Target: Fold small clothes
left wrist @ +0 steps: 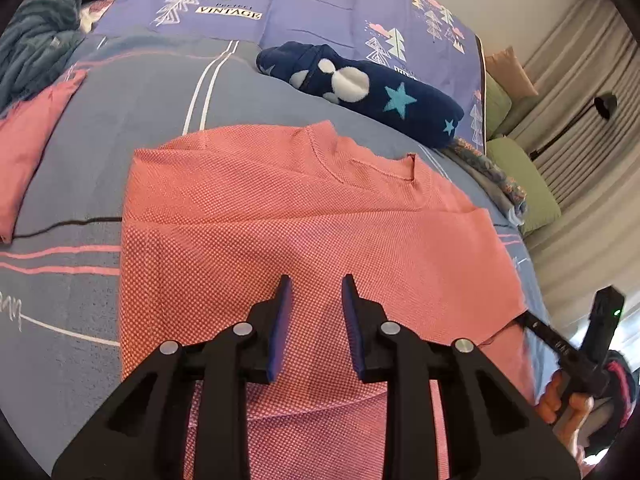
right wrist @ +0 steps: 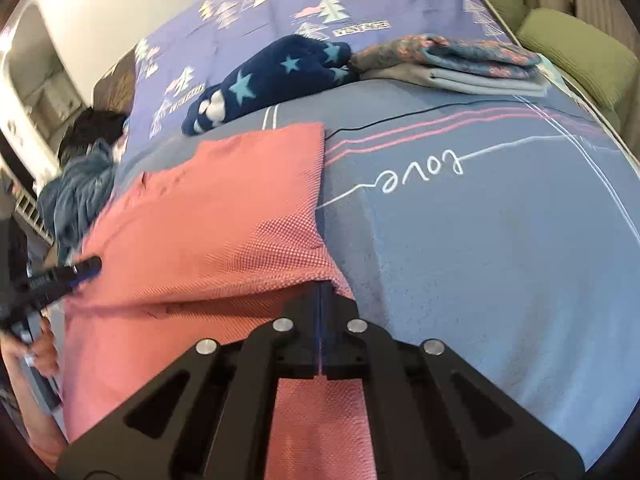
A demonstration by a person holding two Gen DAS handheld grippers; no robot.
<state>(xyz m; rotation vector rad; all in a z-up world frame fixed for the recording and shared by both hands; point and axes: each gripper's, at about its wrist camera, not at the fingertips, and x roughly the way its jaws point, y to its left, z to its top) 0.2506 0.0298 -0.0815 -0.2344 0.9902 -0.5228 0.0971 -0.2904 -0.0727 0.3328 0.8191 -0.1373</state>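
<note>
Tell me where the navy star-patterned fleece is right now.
The navy star fleece lies rolled on the bed beyond the pink shirt, at the edge of the purple tree-print pillow; in the right wrist view, the folded clothes sit just right of it.

The pink shirt (left wrist: pixel 288 216) has a fine woven dot pattern and a round neck opening. It lies flat on the bed (left wrist: pixel 120 120), on the grey-blue cover with pink and white lines. One side is already folded over the middle, so a straight folded edge runs along it. Its neck points to the pillows, and the bottom part lies nearest to the cameras.
</note>
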